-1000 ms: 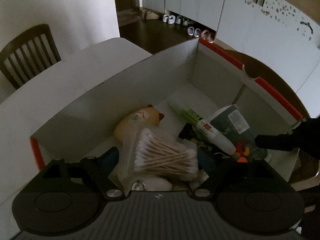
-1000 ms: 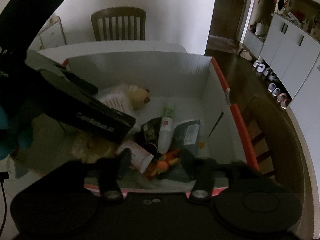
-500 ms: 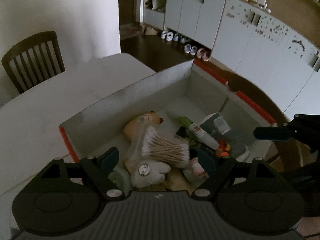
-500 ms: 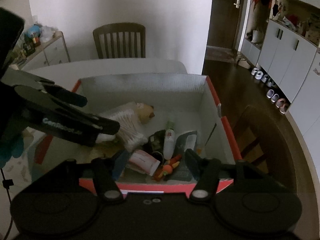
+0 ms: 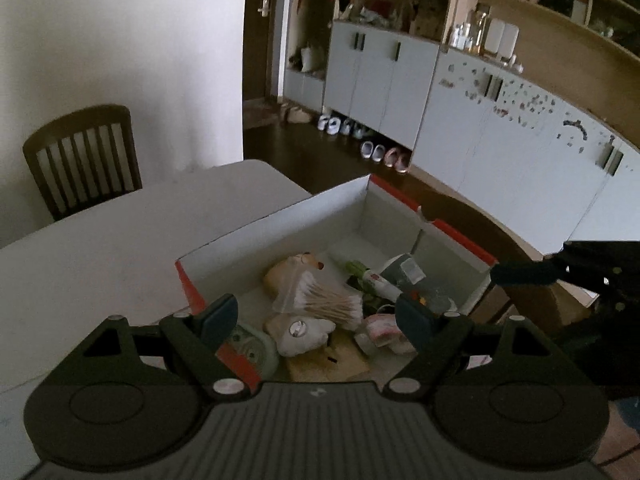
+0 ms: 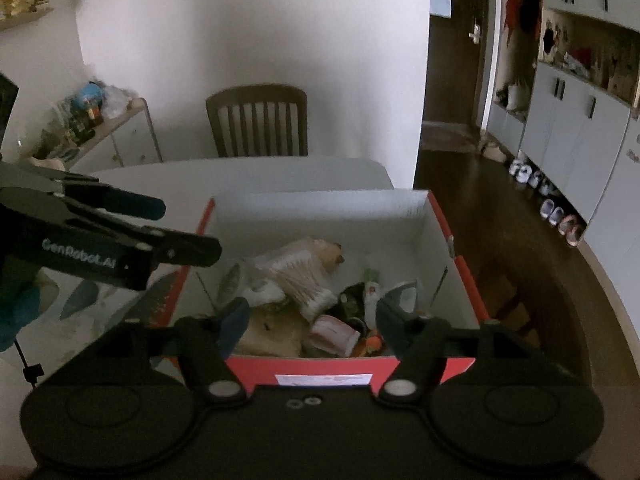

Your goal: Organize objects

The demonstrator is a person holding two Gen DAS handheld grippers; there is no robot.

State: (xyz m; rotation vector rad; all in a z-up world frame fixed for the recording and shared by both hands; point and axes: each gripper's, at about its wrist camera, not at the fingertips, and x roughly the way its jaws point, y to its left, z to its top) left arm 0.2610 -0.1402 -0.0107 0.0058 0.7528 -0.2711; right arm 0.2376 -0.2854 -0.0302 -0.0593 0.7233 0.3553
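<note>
White table (image 5: 120,248) | red box (image 6: 320,376) full w/ cotton swabs (image 5: 328,300) | left claw (image 5: 316,320) wide, empty | right claw (image 6: 314,320) wide, empty

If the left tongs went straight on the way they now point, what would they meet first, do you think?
Most likely the clear bag of cotton swabs on the pile in the red-and-white cardboard box; the left tongs are open and empty above it, though depth is uncertain.

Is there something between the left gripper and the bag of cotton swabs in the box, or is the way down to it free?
Nothing visible blocks it. The left gripper is open above the near end of the box, and the bag of cotton swabs lies on top of the pile, uncovered. The right gripper is off to the side.
</note>
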